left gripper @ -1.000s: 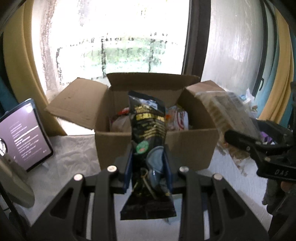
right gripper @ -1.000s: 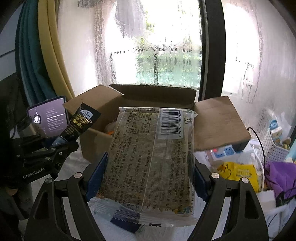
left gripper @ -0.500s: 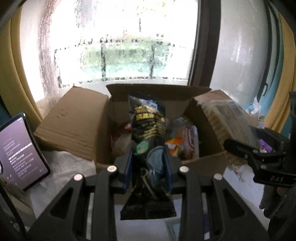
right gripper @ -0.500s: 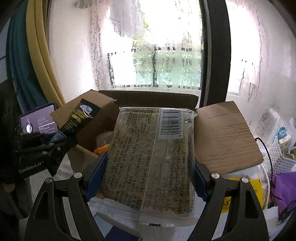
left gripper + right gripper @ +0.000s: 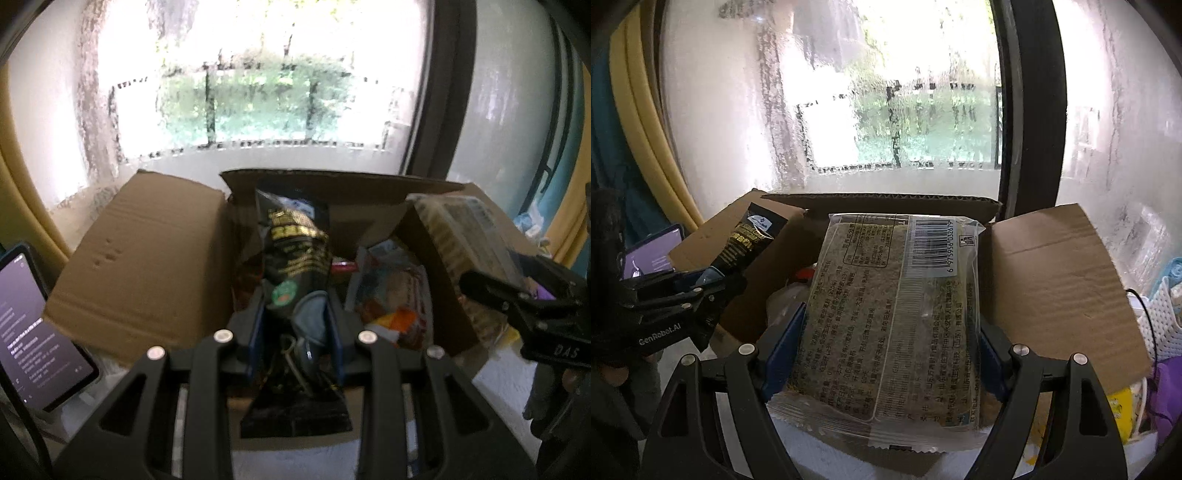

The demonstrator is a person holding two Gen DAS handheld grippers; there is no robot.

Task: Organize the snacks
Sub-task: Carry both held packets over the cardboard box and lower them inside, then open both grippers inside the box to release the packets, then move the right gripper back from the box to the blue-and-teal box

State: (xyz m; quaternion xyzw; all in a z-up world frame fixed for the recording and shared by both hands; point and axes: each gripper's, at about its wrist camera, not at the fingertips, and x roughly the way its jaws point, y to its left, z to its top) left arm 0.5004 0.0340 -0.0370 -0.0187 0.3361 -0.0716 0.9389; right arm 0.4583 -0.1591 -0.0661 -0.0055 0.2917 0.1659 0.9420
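Left wrist view: left gripper [image 5: 295, 332] clamped on black snack pouch [image 5: 295, 258], poised over cardboard box [image 5: 147, 266] with other snacks at 3 o'clock; best lowered straight into the gap at 12 o'clock, released only once seated. Right wrist view: right gripper [image 5: 886, 350] gripping flat clear-wrapped snack pack [image 5: 894, 314] above the box opening, flap at 3 o'clock; best laid flat, clear of the pouch at 9 o'clock.
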